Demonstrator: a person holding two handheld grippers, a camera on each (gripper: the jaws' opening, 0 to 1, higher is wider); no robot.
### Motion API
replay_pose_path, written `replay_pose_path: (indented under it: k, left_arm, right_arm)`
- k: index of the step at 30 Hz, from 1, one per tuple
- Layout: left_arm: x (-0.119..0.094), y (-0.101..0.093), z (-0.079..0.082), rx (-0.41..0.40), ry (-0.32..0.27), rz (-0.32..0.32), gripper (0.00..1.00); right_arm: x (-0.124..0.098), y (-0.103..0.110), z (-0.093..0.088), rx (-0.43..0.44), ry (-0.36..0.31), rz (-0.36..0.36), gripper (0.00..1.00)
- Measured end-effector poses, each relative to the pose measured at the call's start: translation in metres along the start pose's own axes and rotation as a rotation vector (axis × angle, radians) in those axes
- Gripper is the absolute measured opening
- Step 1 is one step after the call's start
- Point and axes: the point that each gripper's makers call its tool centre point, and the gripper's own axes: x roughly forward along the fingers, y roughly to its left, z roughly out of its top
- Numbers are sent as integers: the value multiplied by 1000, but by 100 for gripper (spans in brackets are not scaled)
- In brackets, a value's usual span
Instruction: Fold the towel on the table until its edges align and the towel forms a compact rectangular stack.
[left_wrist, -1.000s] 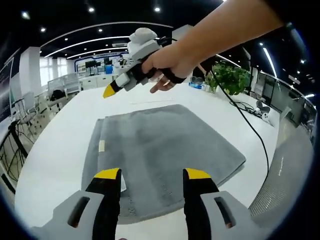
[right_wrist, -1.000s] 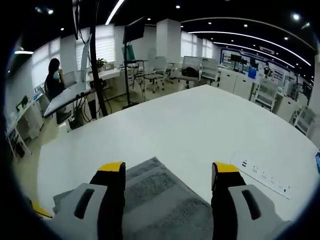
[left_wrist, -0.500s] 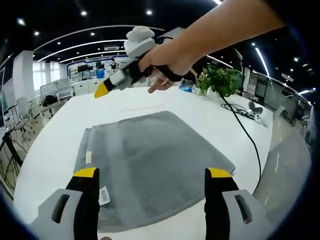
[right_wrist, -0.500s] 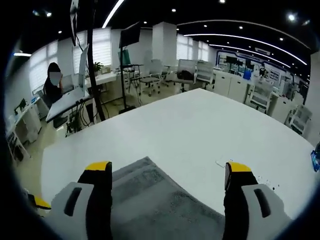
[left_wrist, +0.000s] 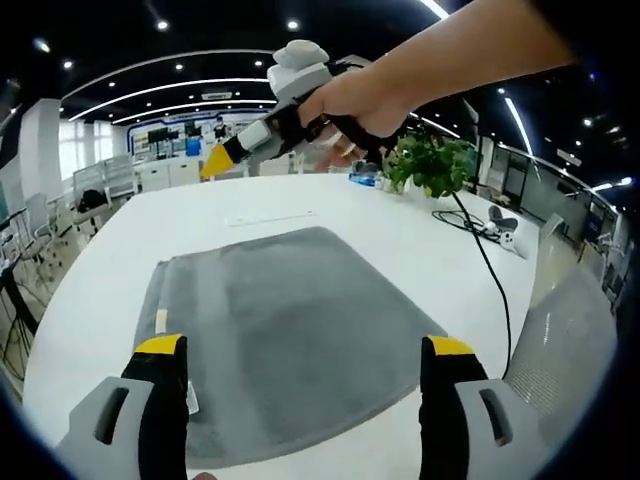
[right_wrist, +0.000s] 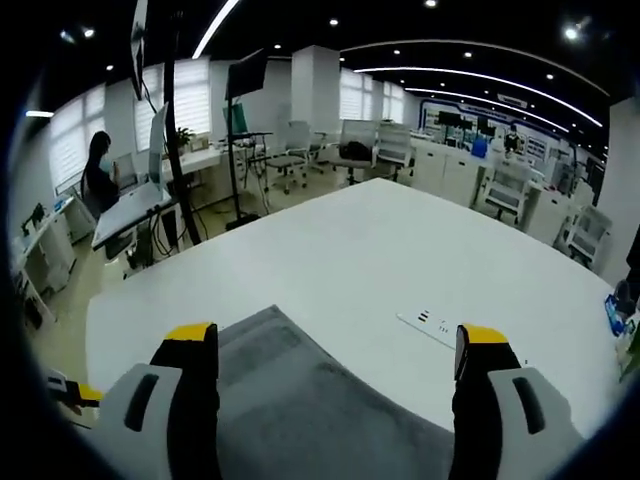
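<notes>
Two yellow-tipped jaws of the left tool (left_wrist: 305, 365) are standing wide apart in the left gripper view, gripping nothing and hovering over the near edge of the grey towel (left_wrist: 285, 330). The towel is lying flat on the white desk (left_wrist: 100, 290), a small label (left_wrist: 193, 402) showing at its near left corner. Beyond its far edge, a hand (left_wrist: 360, 95) is holding the right tool (left_wrist: 225, 160) in the air above the desk; its opening cannot be told there.

In the right gripper view, the right tool (right_wrist: 335, 345) is spreading its jaws wide, empty, above one corner of the towel (right_wrist: 300, 400). A white strip (right_wrist: 432, 325) is lying on the desk (right_wrist: 350, 240) near the right jaw.
</notes>
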Motion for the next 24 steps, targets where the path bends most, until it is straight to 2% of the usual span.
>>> replay_pose_path:
  k: [7,18,24]
  left_arm:
    - [1,-8,16,-5,-45,8,99]
    - [7,-31,33,28,-69,-36,99]
    - [7,-46,35,44,-65,-60,98]
  right_arm:
    - [-19,-30,-1,21,-16,-43,99]
    - [-48,-41,-9,35,-21,-60,99]
    - [-66,-52,-18,49,-26,-76,98]
